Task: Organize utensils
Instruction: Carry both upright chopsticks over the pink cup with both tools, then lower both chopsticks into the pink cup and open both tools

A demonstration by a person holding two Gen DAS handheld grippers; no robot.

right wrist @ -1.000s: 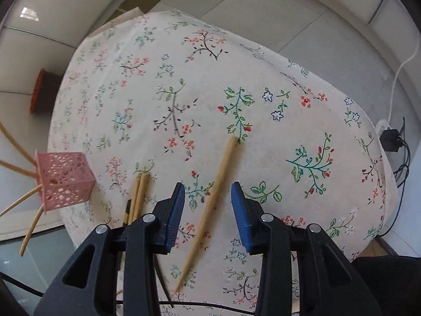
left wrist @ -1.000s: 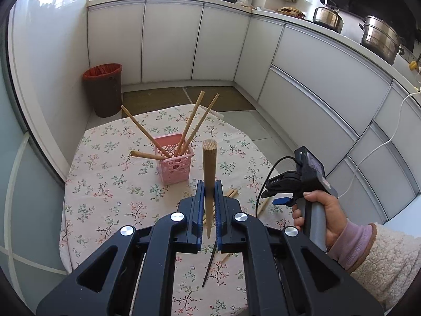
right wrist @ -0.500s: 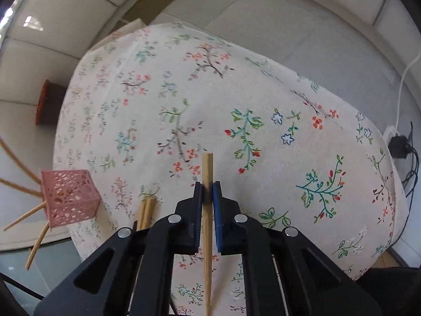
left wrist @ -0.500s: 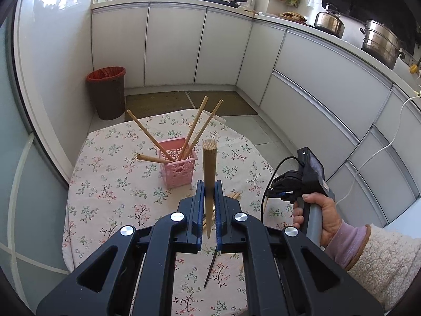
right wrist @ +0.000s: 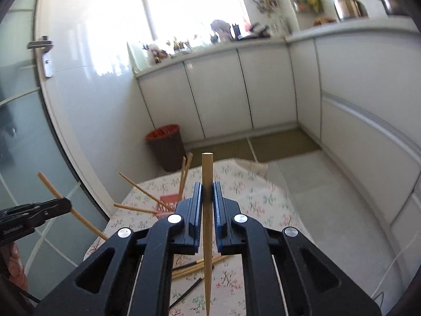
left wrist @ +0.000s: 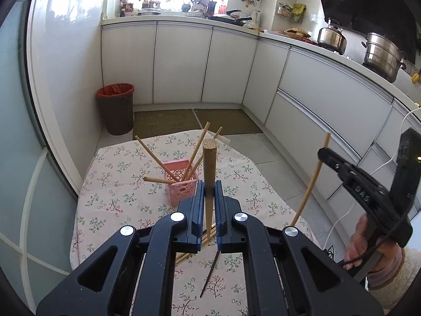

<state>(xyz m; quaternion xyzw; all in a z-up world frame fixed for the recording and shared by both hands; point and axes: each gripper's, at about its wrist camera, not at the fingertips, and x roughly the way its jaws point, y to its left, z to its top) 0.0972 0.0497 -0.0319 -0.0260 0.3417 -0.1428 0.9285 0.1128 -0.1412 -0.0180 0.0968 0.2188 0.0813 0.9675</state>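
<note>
My left gripper is shut on a wooden chopstick held upright above the floral table. My right gripper is shut on another wooden chopstick, also upright; it shows in the left wrist view at the right. The pink perforated holder stands mid-table with several chopsticks leaning in it; it is partly hidden in the right wrist view. Loose chopsticks lie on the cloth below both grippers, one of them dark.
The round table has a floral cloth. A brown bin with a red liner stands on the floor behind it. White kitchen cabinets run along the back and right. A glass door is at the left.
My right gripper closed on a chopstick lying on the table, lifted it and swung up to face the kitchen. My left gripper rose slightly with its chopstick.
</note>
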